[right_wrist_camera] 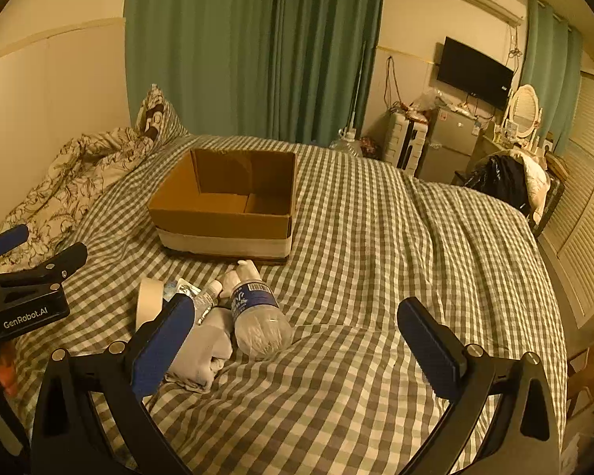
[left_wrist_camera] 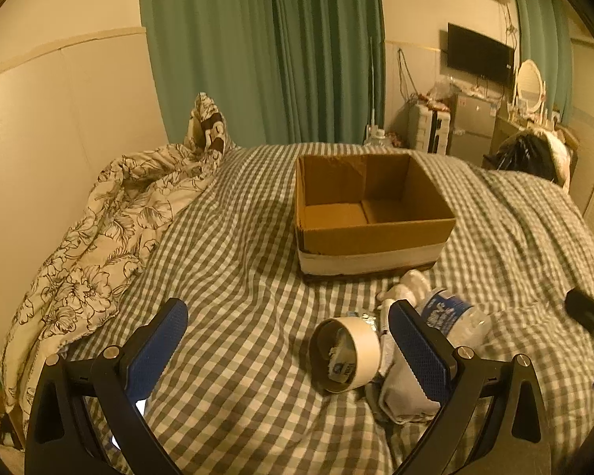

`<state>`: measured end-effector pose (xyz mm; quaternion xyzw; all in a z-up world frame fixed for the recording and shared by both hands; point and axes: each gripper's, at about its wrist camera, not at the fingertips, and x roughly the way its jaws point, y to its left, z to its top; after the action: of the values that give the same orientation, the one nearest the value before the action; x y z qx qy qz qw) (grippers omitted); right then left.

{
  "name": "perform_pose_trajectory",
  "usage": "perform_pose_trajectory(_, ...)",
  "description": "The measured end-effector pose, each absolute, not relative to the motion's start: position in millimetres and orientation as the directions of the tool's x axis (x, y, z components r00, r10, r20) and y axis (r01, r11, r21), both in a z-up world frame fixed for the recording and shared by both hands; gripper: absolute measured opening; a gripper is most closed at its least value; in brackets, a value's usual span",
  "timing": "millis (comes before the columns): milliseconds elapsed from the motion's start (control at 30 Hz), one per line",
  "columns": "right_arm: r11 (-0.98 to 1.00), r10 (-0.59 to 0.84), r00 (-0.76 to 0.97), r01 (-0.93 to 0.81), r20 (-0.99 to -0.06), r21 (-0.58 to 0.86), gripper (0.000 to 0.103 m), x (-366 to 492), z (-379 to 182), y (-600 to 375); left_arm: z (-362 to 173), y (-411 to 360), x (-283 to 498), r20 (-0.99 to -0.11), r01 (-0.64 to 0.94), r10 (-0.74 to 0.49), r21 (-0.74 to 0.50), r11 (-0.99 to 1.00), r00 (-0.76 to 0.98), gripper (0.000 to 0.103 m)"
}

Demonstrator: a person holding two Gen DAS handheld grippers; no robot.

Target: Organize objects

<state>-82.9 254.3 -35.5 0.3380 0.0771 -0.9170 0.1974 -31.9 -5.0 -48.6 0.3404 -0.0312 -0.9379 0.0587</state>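
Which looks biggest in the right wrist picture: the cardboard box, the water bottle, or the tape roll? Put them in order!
1. Cardboard box, biggest by far, though farthest away.
2. Water bottle.
3. Tape roll, smallest, but seen almost edge-on and partly hidden behind a gripper finger, so this is less sure.

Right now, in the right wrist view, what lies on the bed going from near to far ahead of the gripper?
Grey cloth → water bottle → cardboard box, open with nothing visible inside → floral quilt by the wall.

"GenRobot.AI" stands in white on the left tool's black body.
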Motion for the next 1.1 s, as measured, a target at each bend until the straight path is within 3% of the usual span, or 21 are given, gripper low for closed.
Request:
perform_pose_trajectory(533,-0.874,-0.297,-0.504,0.486,-0.811,0.019,0.103,-166,-103,215,-126,26,-73,-0.751,0.001,-0.130,0.170,-0.986,-0.647,0.100)
perform_pose_trajectory(667,-0.860,-0.300,-0.420,0.507,-0.856,0.053,0.102,-183,-127,201,-146,29,-81,-0.791,-0.031,-0.113,0.164,-0.986,-0.601,0.085)
perform_pose_trajectory(800,-0.851,-0.312,-0.341,0.516,-0.887,0.101,0.097,-195,-147,191,-162,32,-85,-0.827,-0.075,-0.074,0.138,-0.988,-0.557,0.078)
perform_pose_trajectory(900,-0.850,-0.293,-0.279,0.514,-0.915,0.116,0.090,-200,-163,185,-165,38,-82,-0.830,-0.121,-0.043,0.132,-0.984,-0.556,0.060)
perform_pose_trajectory(967,-0.844,-0.293,-0.229,0.518,-0.928,0.138,0.079,-202,-172,182,-164,43,-79,-0.830,-0.158,-0.015,0.123,-0.980,-0.557,0.040)
perform_pose_trajectory(1067,-0.837,-0.317,-0.193,0.518,-0.929,0.179,0.071,-202,-176,182,-161,47,-75,-0.835,-0.183,0.012,0.106,-0.977,-0.550,0.026)
perform_pose_trajectory(1100,-0.833,-0.328,-0.192,0.520,-0.925,0.187,0.067,-201,-175,182,-159,47,-75,-0.836,-0.183,0.015,0.102,-0.978,-0.548,0.026)
